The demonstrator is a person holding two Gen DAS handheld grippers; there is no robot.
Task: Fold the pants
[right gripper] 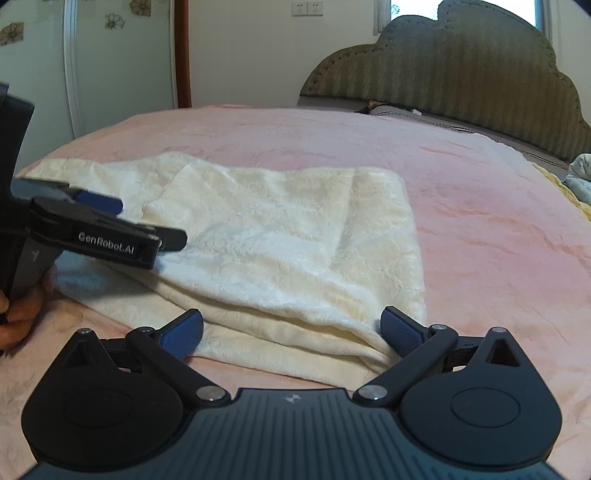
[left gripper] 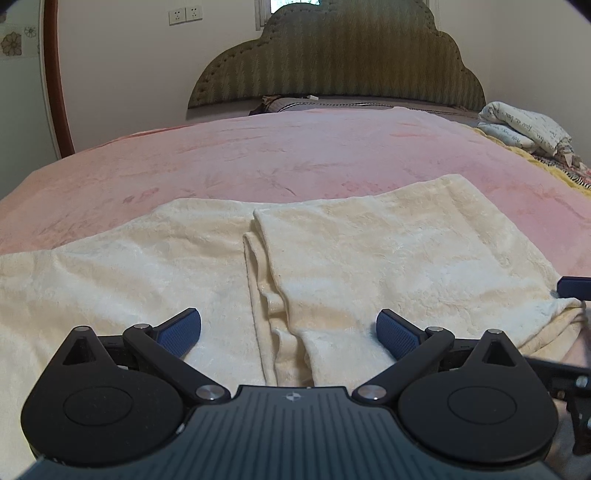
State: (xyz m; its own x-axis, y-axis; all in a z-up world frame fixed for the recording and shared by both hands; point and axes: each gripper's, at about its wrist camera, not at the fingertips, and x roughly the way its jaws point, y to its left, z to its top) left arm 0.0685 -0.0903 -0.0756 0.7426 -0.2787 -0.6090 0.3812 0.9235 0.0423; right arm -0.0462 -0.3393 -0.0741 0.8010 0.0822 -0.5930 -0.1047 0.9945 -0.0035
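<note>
Cream plush pants [left gripper: 332,251] lie flat on the pink blanket [left gripper: 295,147], with one part folded over so its edge runs down the middle. My left gripper [left gripper: 289,332] hovers over that folded edge, open, its blue pads [left gripper: 181,332] well apart and pressing nothing. In the right wrist view the pants [right gripper: 280,236] form a layered stack. My right gripper [right gripper: 291,332] is open at the stack's near edge, with the cloth's corner beside its right pad [right gripper: 400,330]. The left gripper [right gripper: 151,221] shows at the left, over the cloth, held by a hand [right gripper: 14,314].
A padded green headboard [left gripper: 332,62] stands at the far end of the bed. Folded printed bedding [left gripper: 524,127] sits at the far right. A wall with sockets [left gripper: 184,15] and a brown door frame [left gripper: 55,92] lie to the left.
</note>
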